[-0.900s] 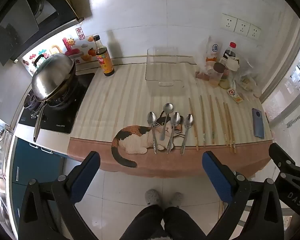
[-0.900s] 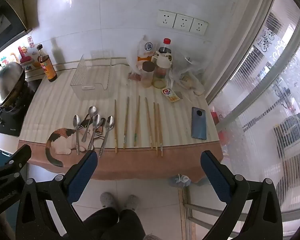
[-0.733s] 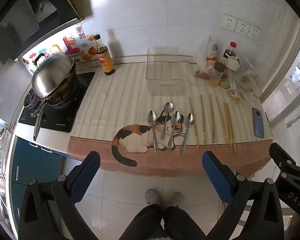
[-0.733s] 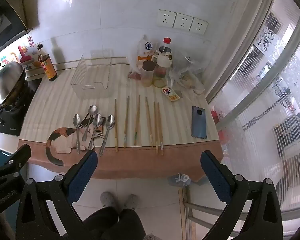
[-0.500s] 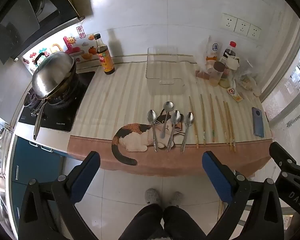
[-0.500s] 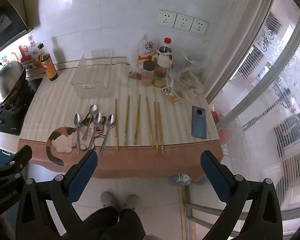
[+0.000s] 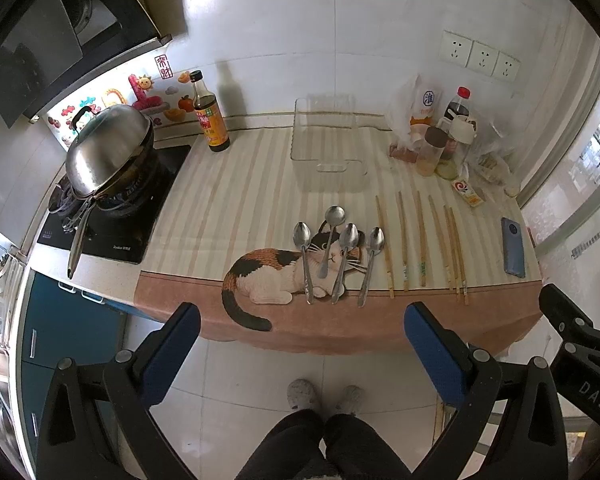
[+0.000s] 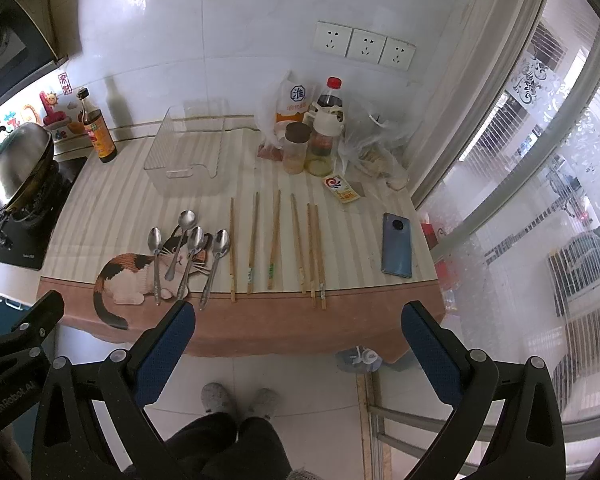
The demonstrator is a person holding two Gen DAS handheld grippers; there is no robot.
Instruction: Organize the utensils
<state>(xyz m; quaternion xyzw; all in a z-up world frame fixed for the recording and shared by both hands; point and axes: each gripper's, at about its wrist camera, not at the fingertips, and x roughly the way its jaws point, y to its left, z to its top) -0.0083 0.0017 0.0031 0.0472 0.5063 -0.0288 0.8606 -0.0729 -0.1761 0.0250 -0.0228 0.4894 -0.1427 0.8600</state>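
Hovering back from the counter (image 7: 260,184), both tools spread wide and empty.

Little has shifted in the last second, only a slight drift of view, so sorting has not begun. Ahead of the left tool (image 7: 302,338) lie four spoons (image 7: 342,254) on the cat-print mat (image 7: 268,276); ahead of the right tool (image 8: 298,338), six chopsticks (image 8: 276,240), with the clear bin (image 8: 188,152) beyond them. A phone (image 8: 397,245) lies off to its right, a wok (image 7: 108,152) far left, tiled wall behind.

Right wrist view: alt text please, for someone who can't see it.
The open right gripper hangs in front of a kitchen counter where four metal spoons and six wooden chopsticks lie side by side near the front edge. Behind them are a clear plastic bin and condiment bottles; a blue phone lies right.
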